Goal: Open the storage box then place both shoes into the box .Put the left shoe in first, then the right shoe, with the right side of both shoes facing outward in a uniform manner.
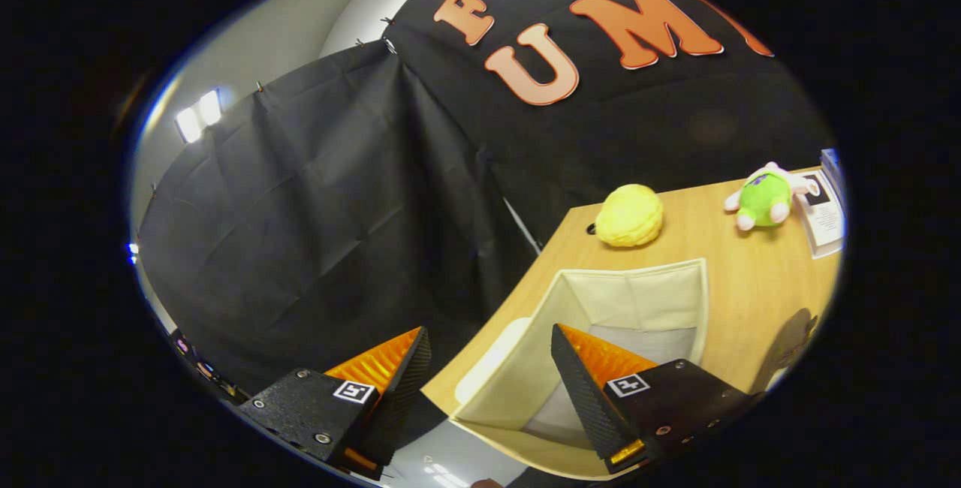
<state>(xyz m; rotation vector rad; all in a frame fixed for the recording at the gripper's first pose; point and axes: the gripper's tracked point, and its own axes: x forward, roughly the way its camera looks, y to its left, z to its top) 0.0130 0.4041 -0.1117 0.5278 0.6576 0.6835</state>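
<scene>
A: Hand-held gripper (488, 341): state?

B: Fingers spread wide apart, nothing between them. The left finger (390, 368) hangs off the bench's edge, over the dark cloth wall behind. The right finger (593, 375) sits above the storage box.

A: Storage box (638, 296): position, condition?

B: Cream fabric box, top open, standing at the near corner of the bench (758, 293). Pale grey floor visible inside. No shoes seen in it. One side wall (510, 368) lies just under and between the fingers; the far wall stands upright beyond the right fingertip.

A: Other items on the bench?

B: Yellow round object (629, 215), knobbly surface, just beyond the box's far wall, near the bench's back edge. A small dark hole in the bench top beside it. Further right, a green plush toy (764, 199) with pale limbs, well apart from the box. Beside the toy, a white card (824, 221) with a dark square printed on it; text too small to make out.

A: Surroundings?

B: Black cloth draped behind and to the left of the bench. Bright ceiling light (197, 114) off past the cloth's left side.
</scene>
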